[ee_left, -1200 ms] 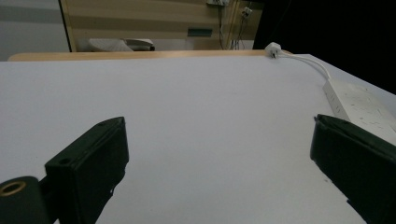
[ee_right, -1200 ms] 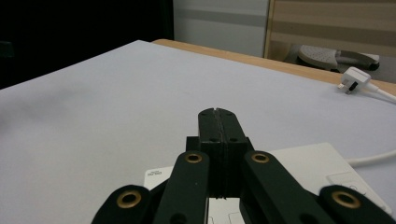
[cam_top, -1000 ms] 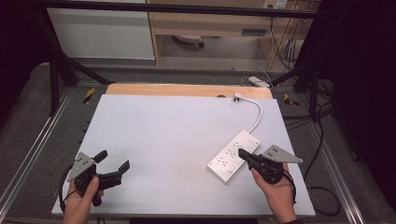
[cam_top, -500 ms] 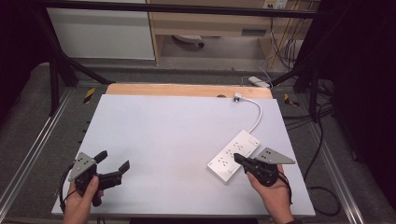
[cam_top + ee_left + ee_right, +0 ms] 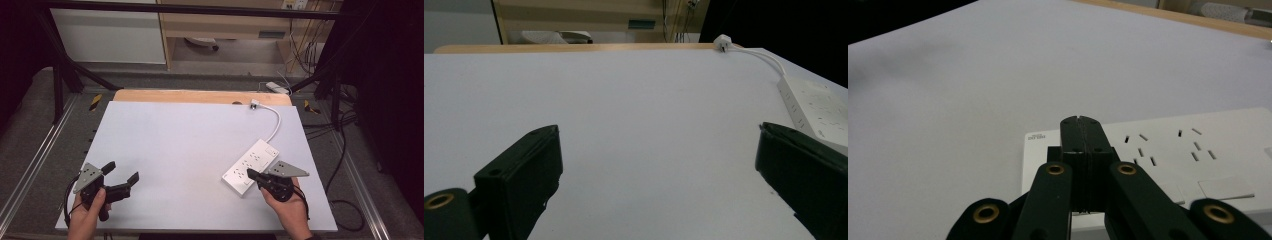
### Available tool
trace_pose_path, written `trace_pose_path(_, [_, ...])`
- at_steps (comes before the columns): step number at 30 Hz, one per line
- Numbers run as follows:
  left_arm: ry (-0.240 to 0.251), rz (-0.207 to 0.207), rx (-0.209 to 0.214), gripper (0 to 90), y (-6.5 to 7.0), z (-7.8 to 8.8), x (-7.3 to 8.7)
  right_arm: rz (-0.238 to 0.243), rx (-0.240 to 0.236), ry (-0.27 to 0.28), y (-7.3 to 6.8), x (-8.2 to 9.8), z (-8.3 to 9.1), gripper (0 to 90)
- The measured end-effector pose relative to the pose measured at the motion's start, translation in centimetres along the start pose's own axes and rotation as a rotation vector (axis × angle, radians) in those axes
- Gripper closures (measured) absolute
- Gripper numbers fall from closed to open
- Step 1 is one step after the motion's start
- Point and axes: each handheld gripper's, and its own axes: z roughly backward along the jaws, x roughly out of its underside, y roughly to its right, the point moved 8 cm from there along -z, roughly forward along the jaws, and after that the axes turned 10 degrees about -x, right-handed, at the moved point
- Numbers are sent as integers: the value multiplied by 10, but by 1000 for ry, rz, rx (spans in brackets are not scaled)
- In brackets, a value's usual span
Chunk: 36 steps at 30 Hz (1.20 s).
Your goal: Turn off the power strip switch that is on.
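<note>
Under the right gripper [image 5: 251, 174], fingers clenched empty: strip [image 5: 250, 166], long axis running away-right; left gripper [image 5: 121, 176] released, far.

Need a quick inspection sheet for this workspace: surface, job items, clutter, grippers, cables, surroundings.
Surface: white tabletop with a wooden strip along the far edge.
Job's things: white power strip lying flat and diagonal on the table's right side.
Clutter: nothing seen on the table.
Grippers: left gripper at the near left corner, jaws wide open and empty. Right gripper, jaws closed together with nothing between them, tip over the power strip's near end.
Cables: the strip's white cord curves to its plug at the far edge, unplugged. Dark cables hang off the right side.
Surroundings: wooden shelving and a white panel beyond the table.
</note>
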Motion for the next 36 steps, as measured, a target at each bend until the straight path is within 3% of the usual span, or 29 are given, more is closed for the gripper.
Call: trace_pose_path(36, [-7,-21,1,50,1,-1,1,-8,-15,-112,0,19,-14,900])
